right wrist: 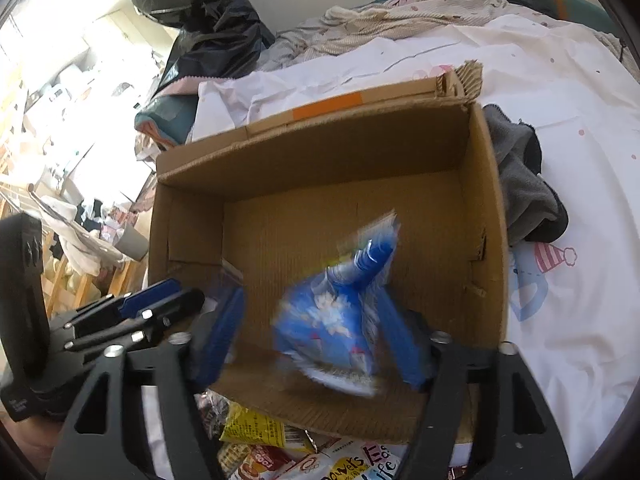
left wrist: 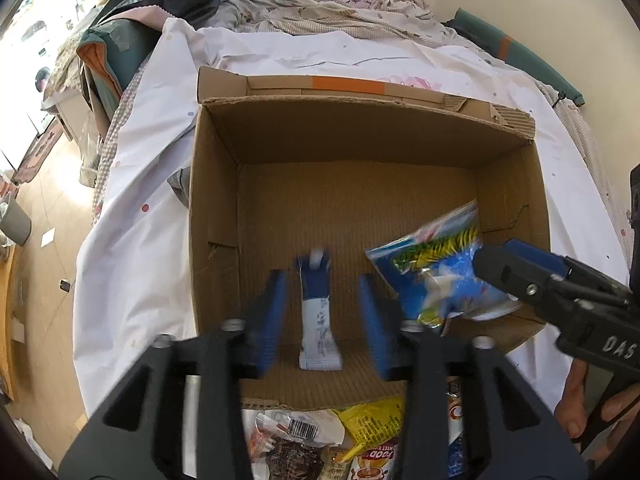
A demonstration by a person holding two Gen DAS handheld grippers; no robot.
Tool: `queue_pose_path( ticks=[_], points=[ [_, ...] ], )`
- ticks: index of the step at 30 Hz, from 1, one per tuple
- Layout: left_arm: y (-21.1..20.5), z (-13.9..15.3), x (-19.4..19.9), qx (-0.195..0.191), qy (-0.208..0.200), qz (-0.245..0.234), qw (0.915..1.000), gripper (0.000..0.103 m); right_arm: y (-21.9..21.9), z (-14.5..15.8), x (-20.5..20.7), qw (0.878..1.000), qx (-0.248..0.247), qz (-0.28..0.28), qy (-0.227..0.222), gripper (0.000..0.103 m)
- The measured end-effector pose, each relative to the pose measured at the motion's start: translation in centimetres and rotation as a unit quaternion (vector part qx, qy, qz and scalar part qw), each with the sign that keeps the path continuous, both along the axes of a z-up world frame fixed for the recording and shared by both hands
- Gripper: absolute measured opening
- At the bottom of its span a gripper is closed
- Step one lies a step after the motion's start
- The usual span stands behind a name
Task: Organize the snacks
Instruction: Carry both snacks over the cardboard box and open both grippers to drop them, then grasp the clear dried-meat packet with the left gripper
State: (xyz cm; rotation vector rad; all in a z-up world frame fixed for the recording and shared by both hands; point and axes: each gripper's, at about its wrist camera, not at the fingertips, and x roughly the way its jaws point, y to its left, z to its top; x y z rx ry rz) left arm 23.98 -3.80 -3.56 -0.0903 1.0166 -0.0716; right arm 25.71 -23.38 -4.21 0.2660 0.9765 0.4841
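Your left gripper point(left wrist: 324, 300) fingers stand apart around a slim blue-and-white sachet point(left wrist: 318, 308), dropping into the open brown cardboard box point(left wrist: 360, 136) on the bed; your right gripper point(right wrist: 312, 328) gapes, its puffy blue snack bag point(right wrist: 340, 320) seemingly released; the box holds little else, and a heap of packets point(left wrist: 360, 440) waits outside.

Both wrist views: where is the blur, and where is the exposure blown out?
Left wrist view: the left gripper's fingers and the narrow blue-and-white packet smear; window side at left blows out. Right wrist view: the blue snack bag is heavily streaked; bright washout at left; cardboard box stays sharp.
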Motion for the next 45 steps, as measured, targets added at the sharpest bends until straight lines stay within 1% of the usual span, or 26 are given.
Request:
queue_pose_path(
  ticks=[1, 2, 3, 4, 9, 11, 14, 19, 21, 23, 26, 31, 35, 37, 41, 45],
  points=[
    [0.0, 0.1, -0.1, -0.002, 0.000, 0.002, 1.0000, 0.057, -0.2, 0.2, -0.1, 1.000, 0.001, -0.005, -0.004, 0.082],
    [0.1, 0.2, -0.1, -0.011, 0.001, 0.002, 0.9999, 0.072, -0.2, 0.3, 0.0, 1.000, 0.000, -0.007, -0.006, 0.083],
    [0.1, 0.3, -0.2, -0.019, 0.001, 0.000, 0.9998, 0.083, -0.3, 0.4, 0.0, 1.000, -0.002, -0.011, -0.008, 0.084],
    [0.1, 0.4, -0.3, -0.023, -0.002, 0.000, 0.9997, 0.086, -0.5, 0.5, 0.0, 1.000, -0.005, -0.016, -0.009, 0.084],
    [0.3, 0.8, -0.7, -0.008, -0.014, 0.008, 0.9998, 0.086, -0.9, 0.7, 0.1, 1.000, 0.001, -0.023, -0.010, 0.085],
    [0.5, 0.8, -0.9, -0.003, -0.018, 0.015, 0.9997, 0.086, -1.0, 0.9, 0.0, 1.000, -0.001, -0.028, -0.011, 0.087],
    [0.8, 0.9, -1.0, 0.004, -0.021, 0.022, 0.9995, 0.086, -1.1, 1.4, -0.2, 0.999, -0.006, -0.033, -0.021, 0.093],
    [1.3, 1.3, -1.5, 0.003, -0.033, 0.025, 0.9991, 0.086, -1.4, 2.2, -0.8, 0.999, -0.006, -0.044, -0.031, 0.100],
    [1.6, 1.6, -1.9, -0.004, -0.040, 0.024, 0.9989, 0.086, -1.6, 2.4, -1.0, 0.998, -0.001, -0.045, -0.032, 0.101],
    [1.9, 1.9, -2.2, -0.015, -0.042, 0.020, 0.9988, 0.087, -1.9, 2.6, -1.5, 0.998, 0.007, -0.047, -0.029, 0.102],
    [2.2, 2.7, -3.0, 0.000, -0.052, 0.030, 0.9982, 0.096, -2.5, 3.1, -2.4, 0.998, 0.010, -0.056, -0.028, 0.102],
    [2.6, 3.6, -4.4, 0.006, -0.065, 0.031, 0.9974, 0.096, -3.4, 3.9, -4.3, 0.997, 0.025, -0.063, -0.026, 0.102],
    [3.0, 4.1, -5.8, 0.007, -0.072, 0.034, 0.9968, 0.096, -3.5, 4.2, -5.7, 0.997, 0.021, -0.065, -0.026, 0.102],
    [3.3, 4.3, -6.7, 0.003, -0.072, 0.037, 0.9967, 0.096, -3.6, 4.2, -6.5, 0.997, 0.021, -0.066, -0.025, 0.102],
    [3.9, 3.7, -8.0, -0.017, -0.037, 0.034, 0.9986, 0.096, -3.9, 4.2, -8.2, 0.998, 0.018, -0.065, -0.022, 0.102],
    [3.8, 3.6, -9.4, -0.007, -0.033, 0.038, 0.9987, 0.096, -4.3, 3.7, -9.7, 0.997, 0.019, -0.069, -0.005, 0.102]
  ],
)
